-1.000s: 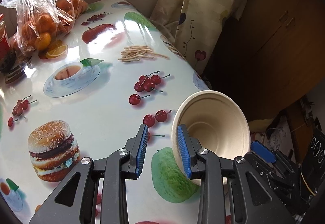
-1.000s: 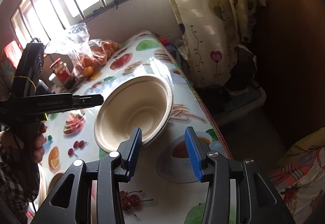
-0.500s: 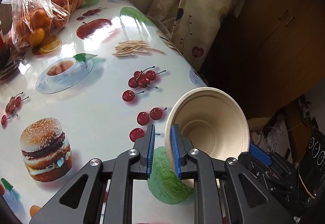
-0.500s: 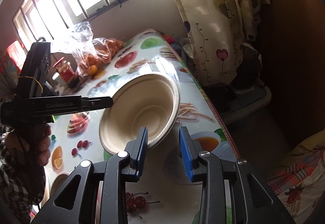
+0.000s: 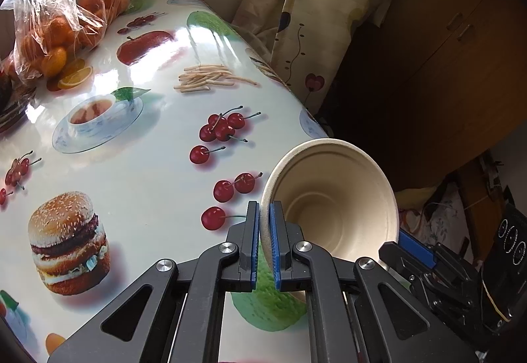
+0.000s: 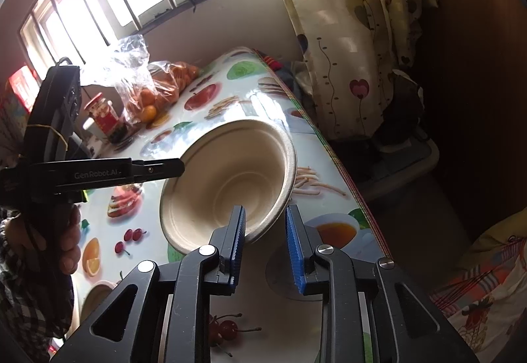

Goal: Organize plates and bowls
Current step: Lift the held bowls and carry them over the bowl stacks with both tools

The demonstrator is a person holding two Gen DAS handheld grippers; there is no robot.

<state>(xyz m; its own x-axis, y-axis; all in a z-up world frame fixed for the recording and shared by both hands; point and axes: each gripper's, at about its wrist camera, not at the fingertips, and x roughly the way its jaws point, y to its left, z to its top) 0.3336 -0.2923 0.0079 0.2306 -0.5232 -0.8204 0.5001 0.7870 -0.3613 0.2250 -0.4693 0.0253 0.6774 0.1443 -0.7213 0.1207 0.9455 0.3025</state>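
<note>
A beige paper bowl (image 5: 329, 198) hangs tilted above the right edge of the table (image 5: 148, 172), its opening turned toward both cameras. My left gripper (image 5: 262, 231) is shut on the bowl's left rim. In the right wrist view the same gripper (image 6: 174, 167) reaches in from the left, held by a person's hand (image 6: 69, 241). My right gripper (image 6: 265, 231) straddles the near rim of the bowl (image 6: 224, 172). Its jaws are closing: the left pad lies against the inside wall, and a gap shows at the right pad. Its blue fingertip (image 5: 415, 247) shows just outside the bowl.
A clear bag of oranges (image 5: 56, 33) and a red-lidded jar (image 6: 103, 116) stand at the far end of the fruit-print tablecloth. A curtain (image 5: 313, 0) hangs beside the table's right edge, with a dark wooden cabinet (image 5: 444, 50) beyond. Something beige (image 6: 95, 293) lies at the table's near left.
Both grippers' jaws have narrowed. The left went from wide apart to clamped on the bowl's rim. The right closed in around the near rim. The bowl has barely shifted.
</note>
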